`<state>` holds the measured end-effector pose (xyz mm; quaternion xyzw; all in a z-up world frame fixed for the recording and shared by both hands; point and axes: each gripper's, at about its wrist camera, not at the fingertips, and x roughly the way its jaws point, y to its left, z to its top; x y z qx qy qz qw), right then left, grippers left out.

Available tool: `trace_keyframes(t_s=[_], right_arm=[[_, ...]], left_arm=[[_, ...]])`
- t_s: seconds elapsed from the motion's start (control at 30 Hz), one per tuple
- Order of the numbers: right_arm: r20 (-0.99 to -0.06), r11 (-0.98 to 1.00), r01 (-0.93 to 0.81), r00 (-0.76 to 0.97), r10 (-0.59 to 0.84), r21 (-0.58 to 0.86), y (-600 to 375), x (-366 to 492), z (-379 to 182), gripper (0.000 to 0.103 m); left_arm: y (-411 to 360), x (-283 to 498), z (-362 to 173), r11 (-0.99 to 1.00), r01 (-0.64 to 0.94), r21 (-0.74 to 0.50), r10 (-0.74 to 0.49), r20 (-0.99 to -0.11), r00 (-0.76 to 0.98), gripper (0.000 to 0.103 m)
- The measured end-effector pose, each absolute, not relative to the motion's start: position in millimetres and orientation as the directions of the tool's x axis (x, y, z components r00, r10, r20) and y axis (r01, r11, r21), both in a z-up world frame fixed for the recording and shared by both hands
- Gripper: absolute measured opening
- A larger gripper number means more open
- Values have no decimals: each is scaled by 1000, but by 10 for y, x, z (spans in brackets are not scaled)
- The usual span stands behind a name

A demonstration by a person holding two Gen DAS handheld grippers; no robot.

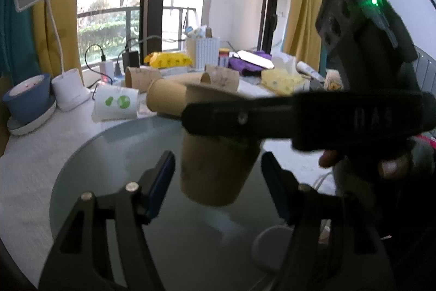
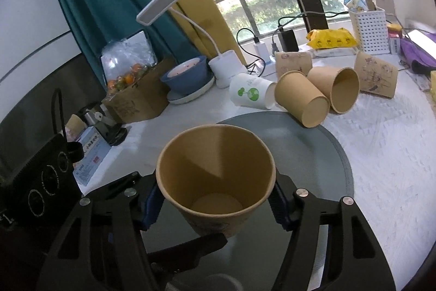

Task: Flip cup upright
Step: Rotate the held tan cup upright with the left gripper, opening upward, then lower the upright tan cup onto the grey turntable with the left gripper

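A brown paper cup (image 2: 215, 182) is held mouth up between the blue pads of my right gripper (image 2: 215, 201), above the round grey mat (image 2: 313, 154). In the left wrist view the same cup (image 1: 215, 171) hangs above the mat (image 1: 114, 154), with the right gripper's black finger (image 1: 245, 117) across its upper part. My left gripper (image 1: 218, 179) is open, its fingers apart on either side of the cup and not touching it.
Behind the mat lie two brown cups on their sides (image 2: 302, 100) (image 2: 338, 89) and a white cup with green print (image 2: 250, 94). Sleeved cups (image 2: 377, 78), a blue bowl (image 2: 188, 75), a white lamp (image 2: 226, 67), a white basket (image 2: 369, 29) and chargers stand further back.
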<state>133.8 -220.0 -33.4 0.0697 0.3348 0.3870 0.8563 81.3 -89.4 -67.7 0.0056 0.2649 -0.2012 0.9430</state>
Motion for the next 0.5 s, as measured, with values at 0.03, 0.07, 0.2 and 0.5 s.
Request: trace_keyframes(t_s=[0.03,0.07,0.2,0.5], right_arm=[[-520,695,-614,482,705,373,-2202,1348,-329,68],[-520,699,-613,487,701,368,-2203,1359,-326,68],[-518,719,-608,518,680,336,-2197,1399,-295,68],[-510,772,-603,610,607,198,-2087,1419,-219,68]], left_arm=[[-895,815,-691,919,383,-99,-377,-509,773,77],[-891,816,-698,917,384,-105,-380,-517,767,77],[-818,793,-734,922,366,-125,-372,-545,751,79],[-276,662,-806,967,184,-174,-252,-582,773,80]])
